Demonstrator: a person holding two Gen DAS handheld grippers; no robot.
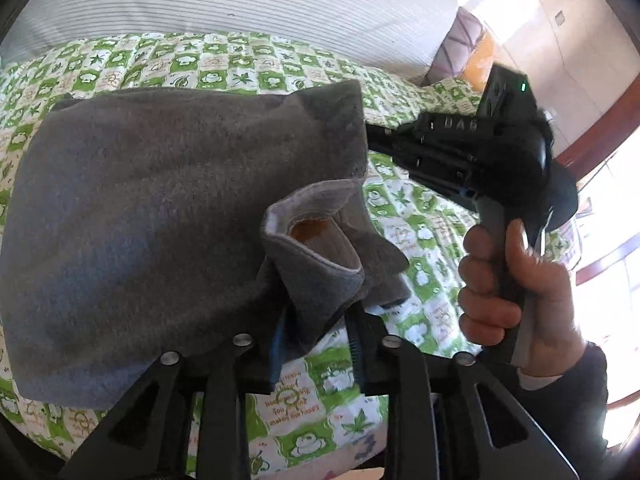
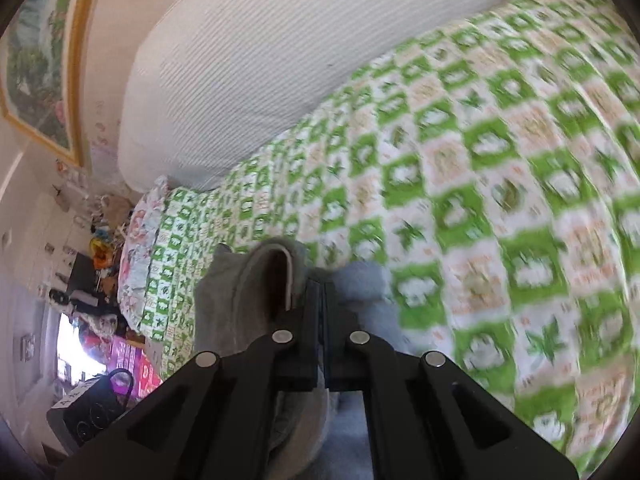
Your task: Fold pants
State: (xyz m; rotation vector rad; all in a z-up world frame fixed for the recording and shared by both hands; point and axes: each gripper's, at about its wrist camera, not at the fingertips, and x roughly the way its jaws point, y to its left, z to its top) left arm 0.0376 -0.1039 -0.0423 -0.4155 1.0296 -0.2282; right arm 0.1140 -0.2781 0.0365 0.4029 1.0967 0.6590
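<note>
The grey fleece pants (image 1: 160, 208) hang as a wide panel above the green-checked bedspread (image 1: 248, 68) in the left wrist view. My left gripper (image 1: 316, 320) is shut on a bunched grey corner with a pale lining. My right gripper (image 2: 322, 304) is shut on another grey edge of the pants (image 2: 256, 280), with cloth draped on both sides of the fingers. The right gripper's body (image 1: 480, 152) shows in the left wrist view, held by a hand (image 1: 516, 292), its tips hidden behind the pants' far right edge. The right wrist view is motion-blurred.
A white ribbed mattress or headboard pad (image 1: 280, 8) runs along the far side of the bed. The bedspread (image 2: 480, 200) stretches to the right. In the right wrist view, a floral pillow (image 2: 140, 248), a framed picture (image 2: 36, 60) and floor clutter lie left.
</note>
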